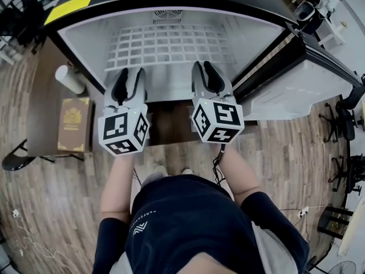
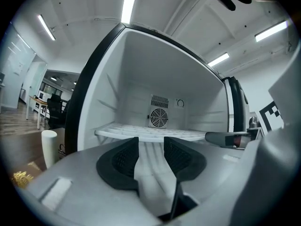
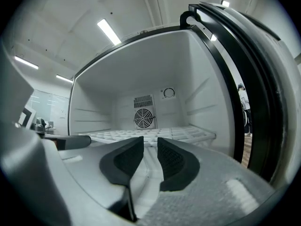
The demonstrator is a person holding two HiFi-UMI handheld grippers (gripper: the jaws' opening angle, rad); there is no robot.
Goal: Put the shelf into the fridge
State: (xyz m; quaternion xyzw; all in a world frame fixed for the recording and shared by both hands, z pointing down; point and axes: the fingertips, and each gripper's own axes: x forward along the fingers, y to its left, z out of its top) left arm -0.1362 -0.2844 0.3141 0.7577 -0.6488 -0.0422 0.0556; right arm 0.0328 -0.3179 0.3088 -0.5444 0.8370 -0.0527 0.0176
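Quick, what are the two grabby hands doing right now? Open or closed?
Left gripper: closed on the white shelf, at its front edge.
Right gripper: closed on the same shelf.

The head camera looked steeply down from above the person onto the left gripper (image 1: 126, 72), the right gripper (image 1: 206, 67) and the open fridge (image 1: 85, 39) just ahead of them. Each gripper camera sat close behind its own jaws, facing level into the fridge from near its mouth. All three views shared the shelf (image 1: 171, 44). Both gripper views shared the fan (image 2: 159, 118) beyond the jaws.
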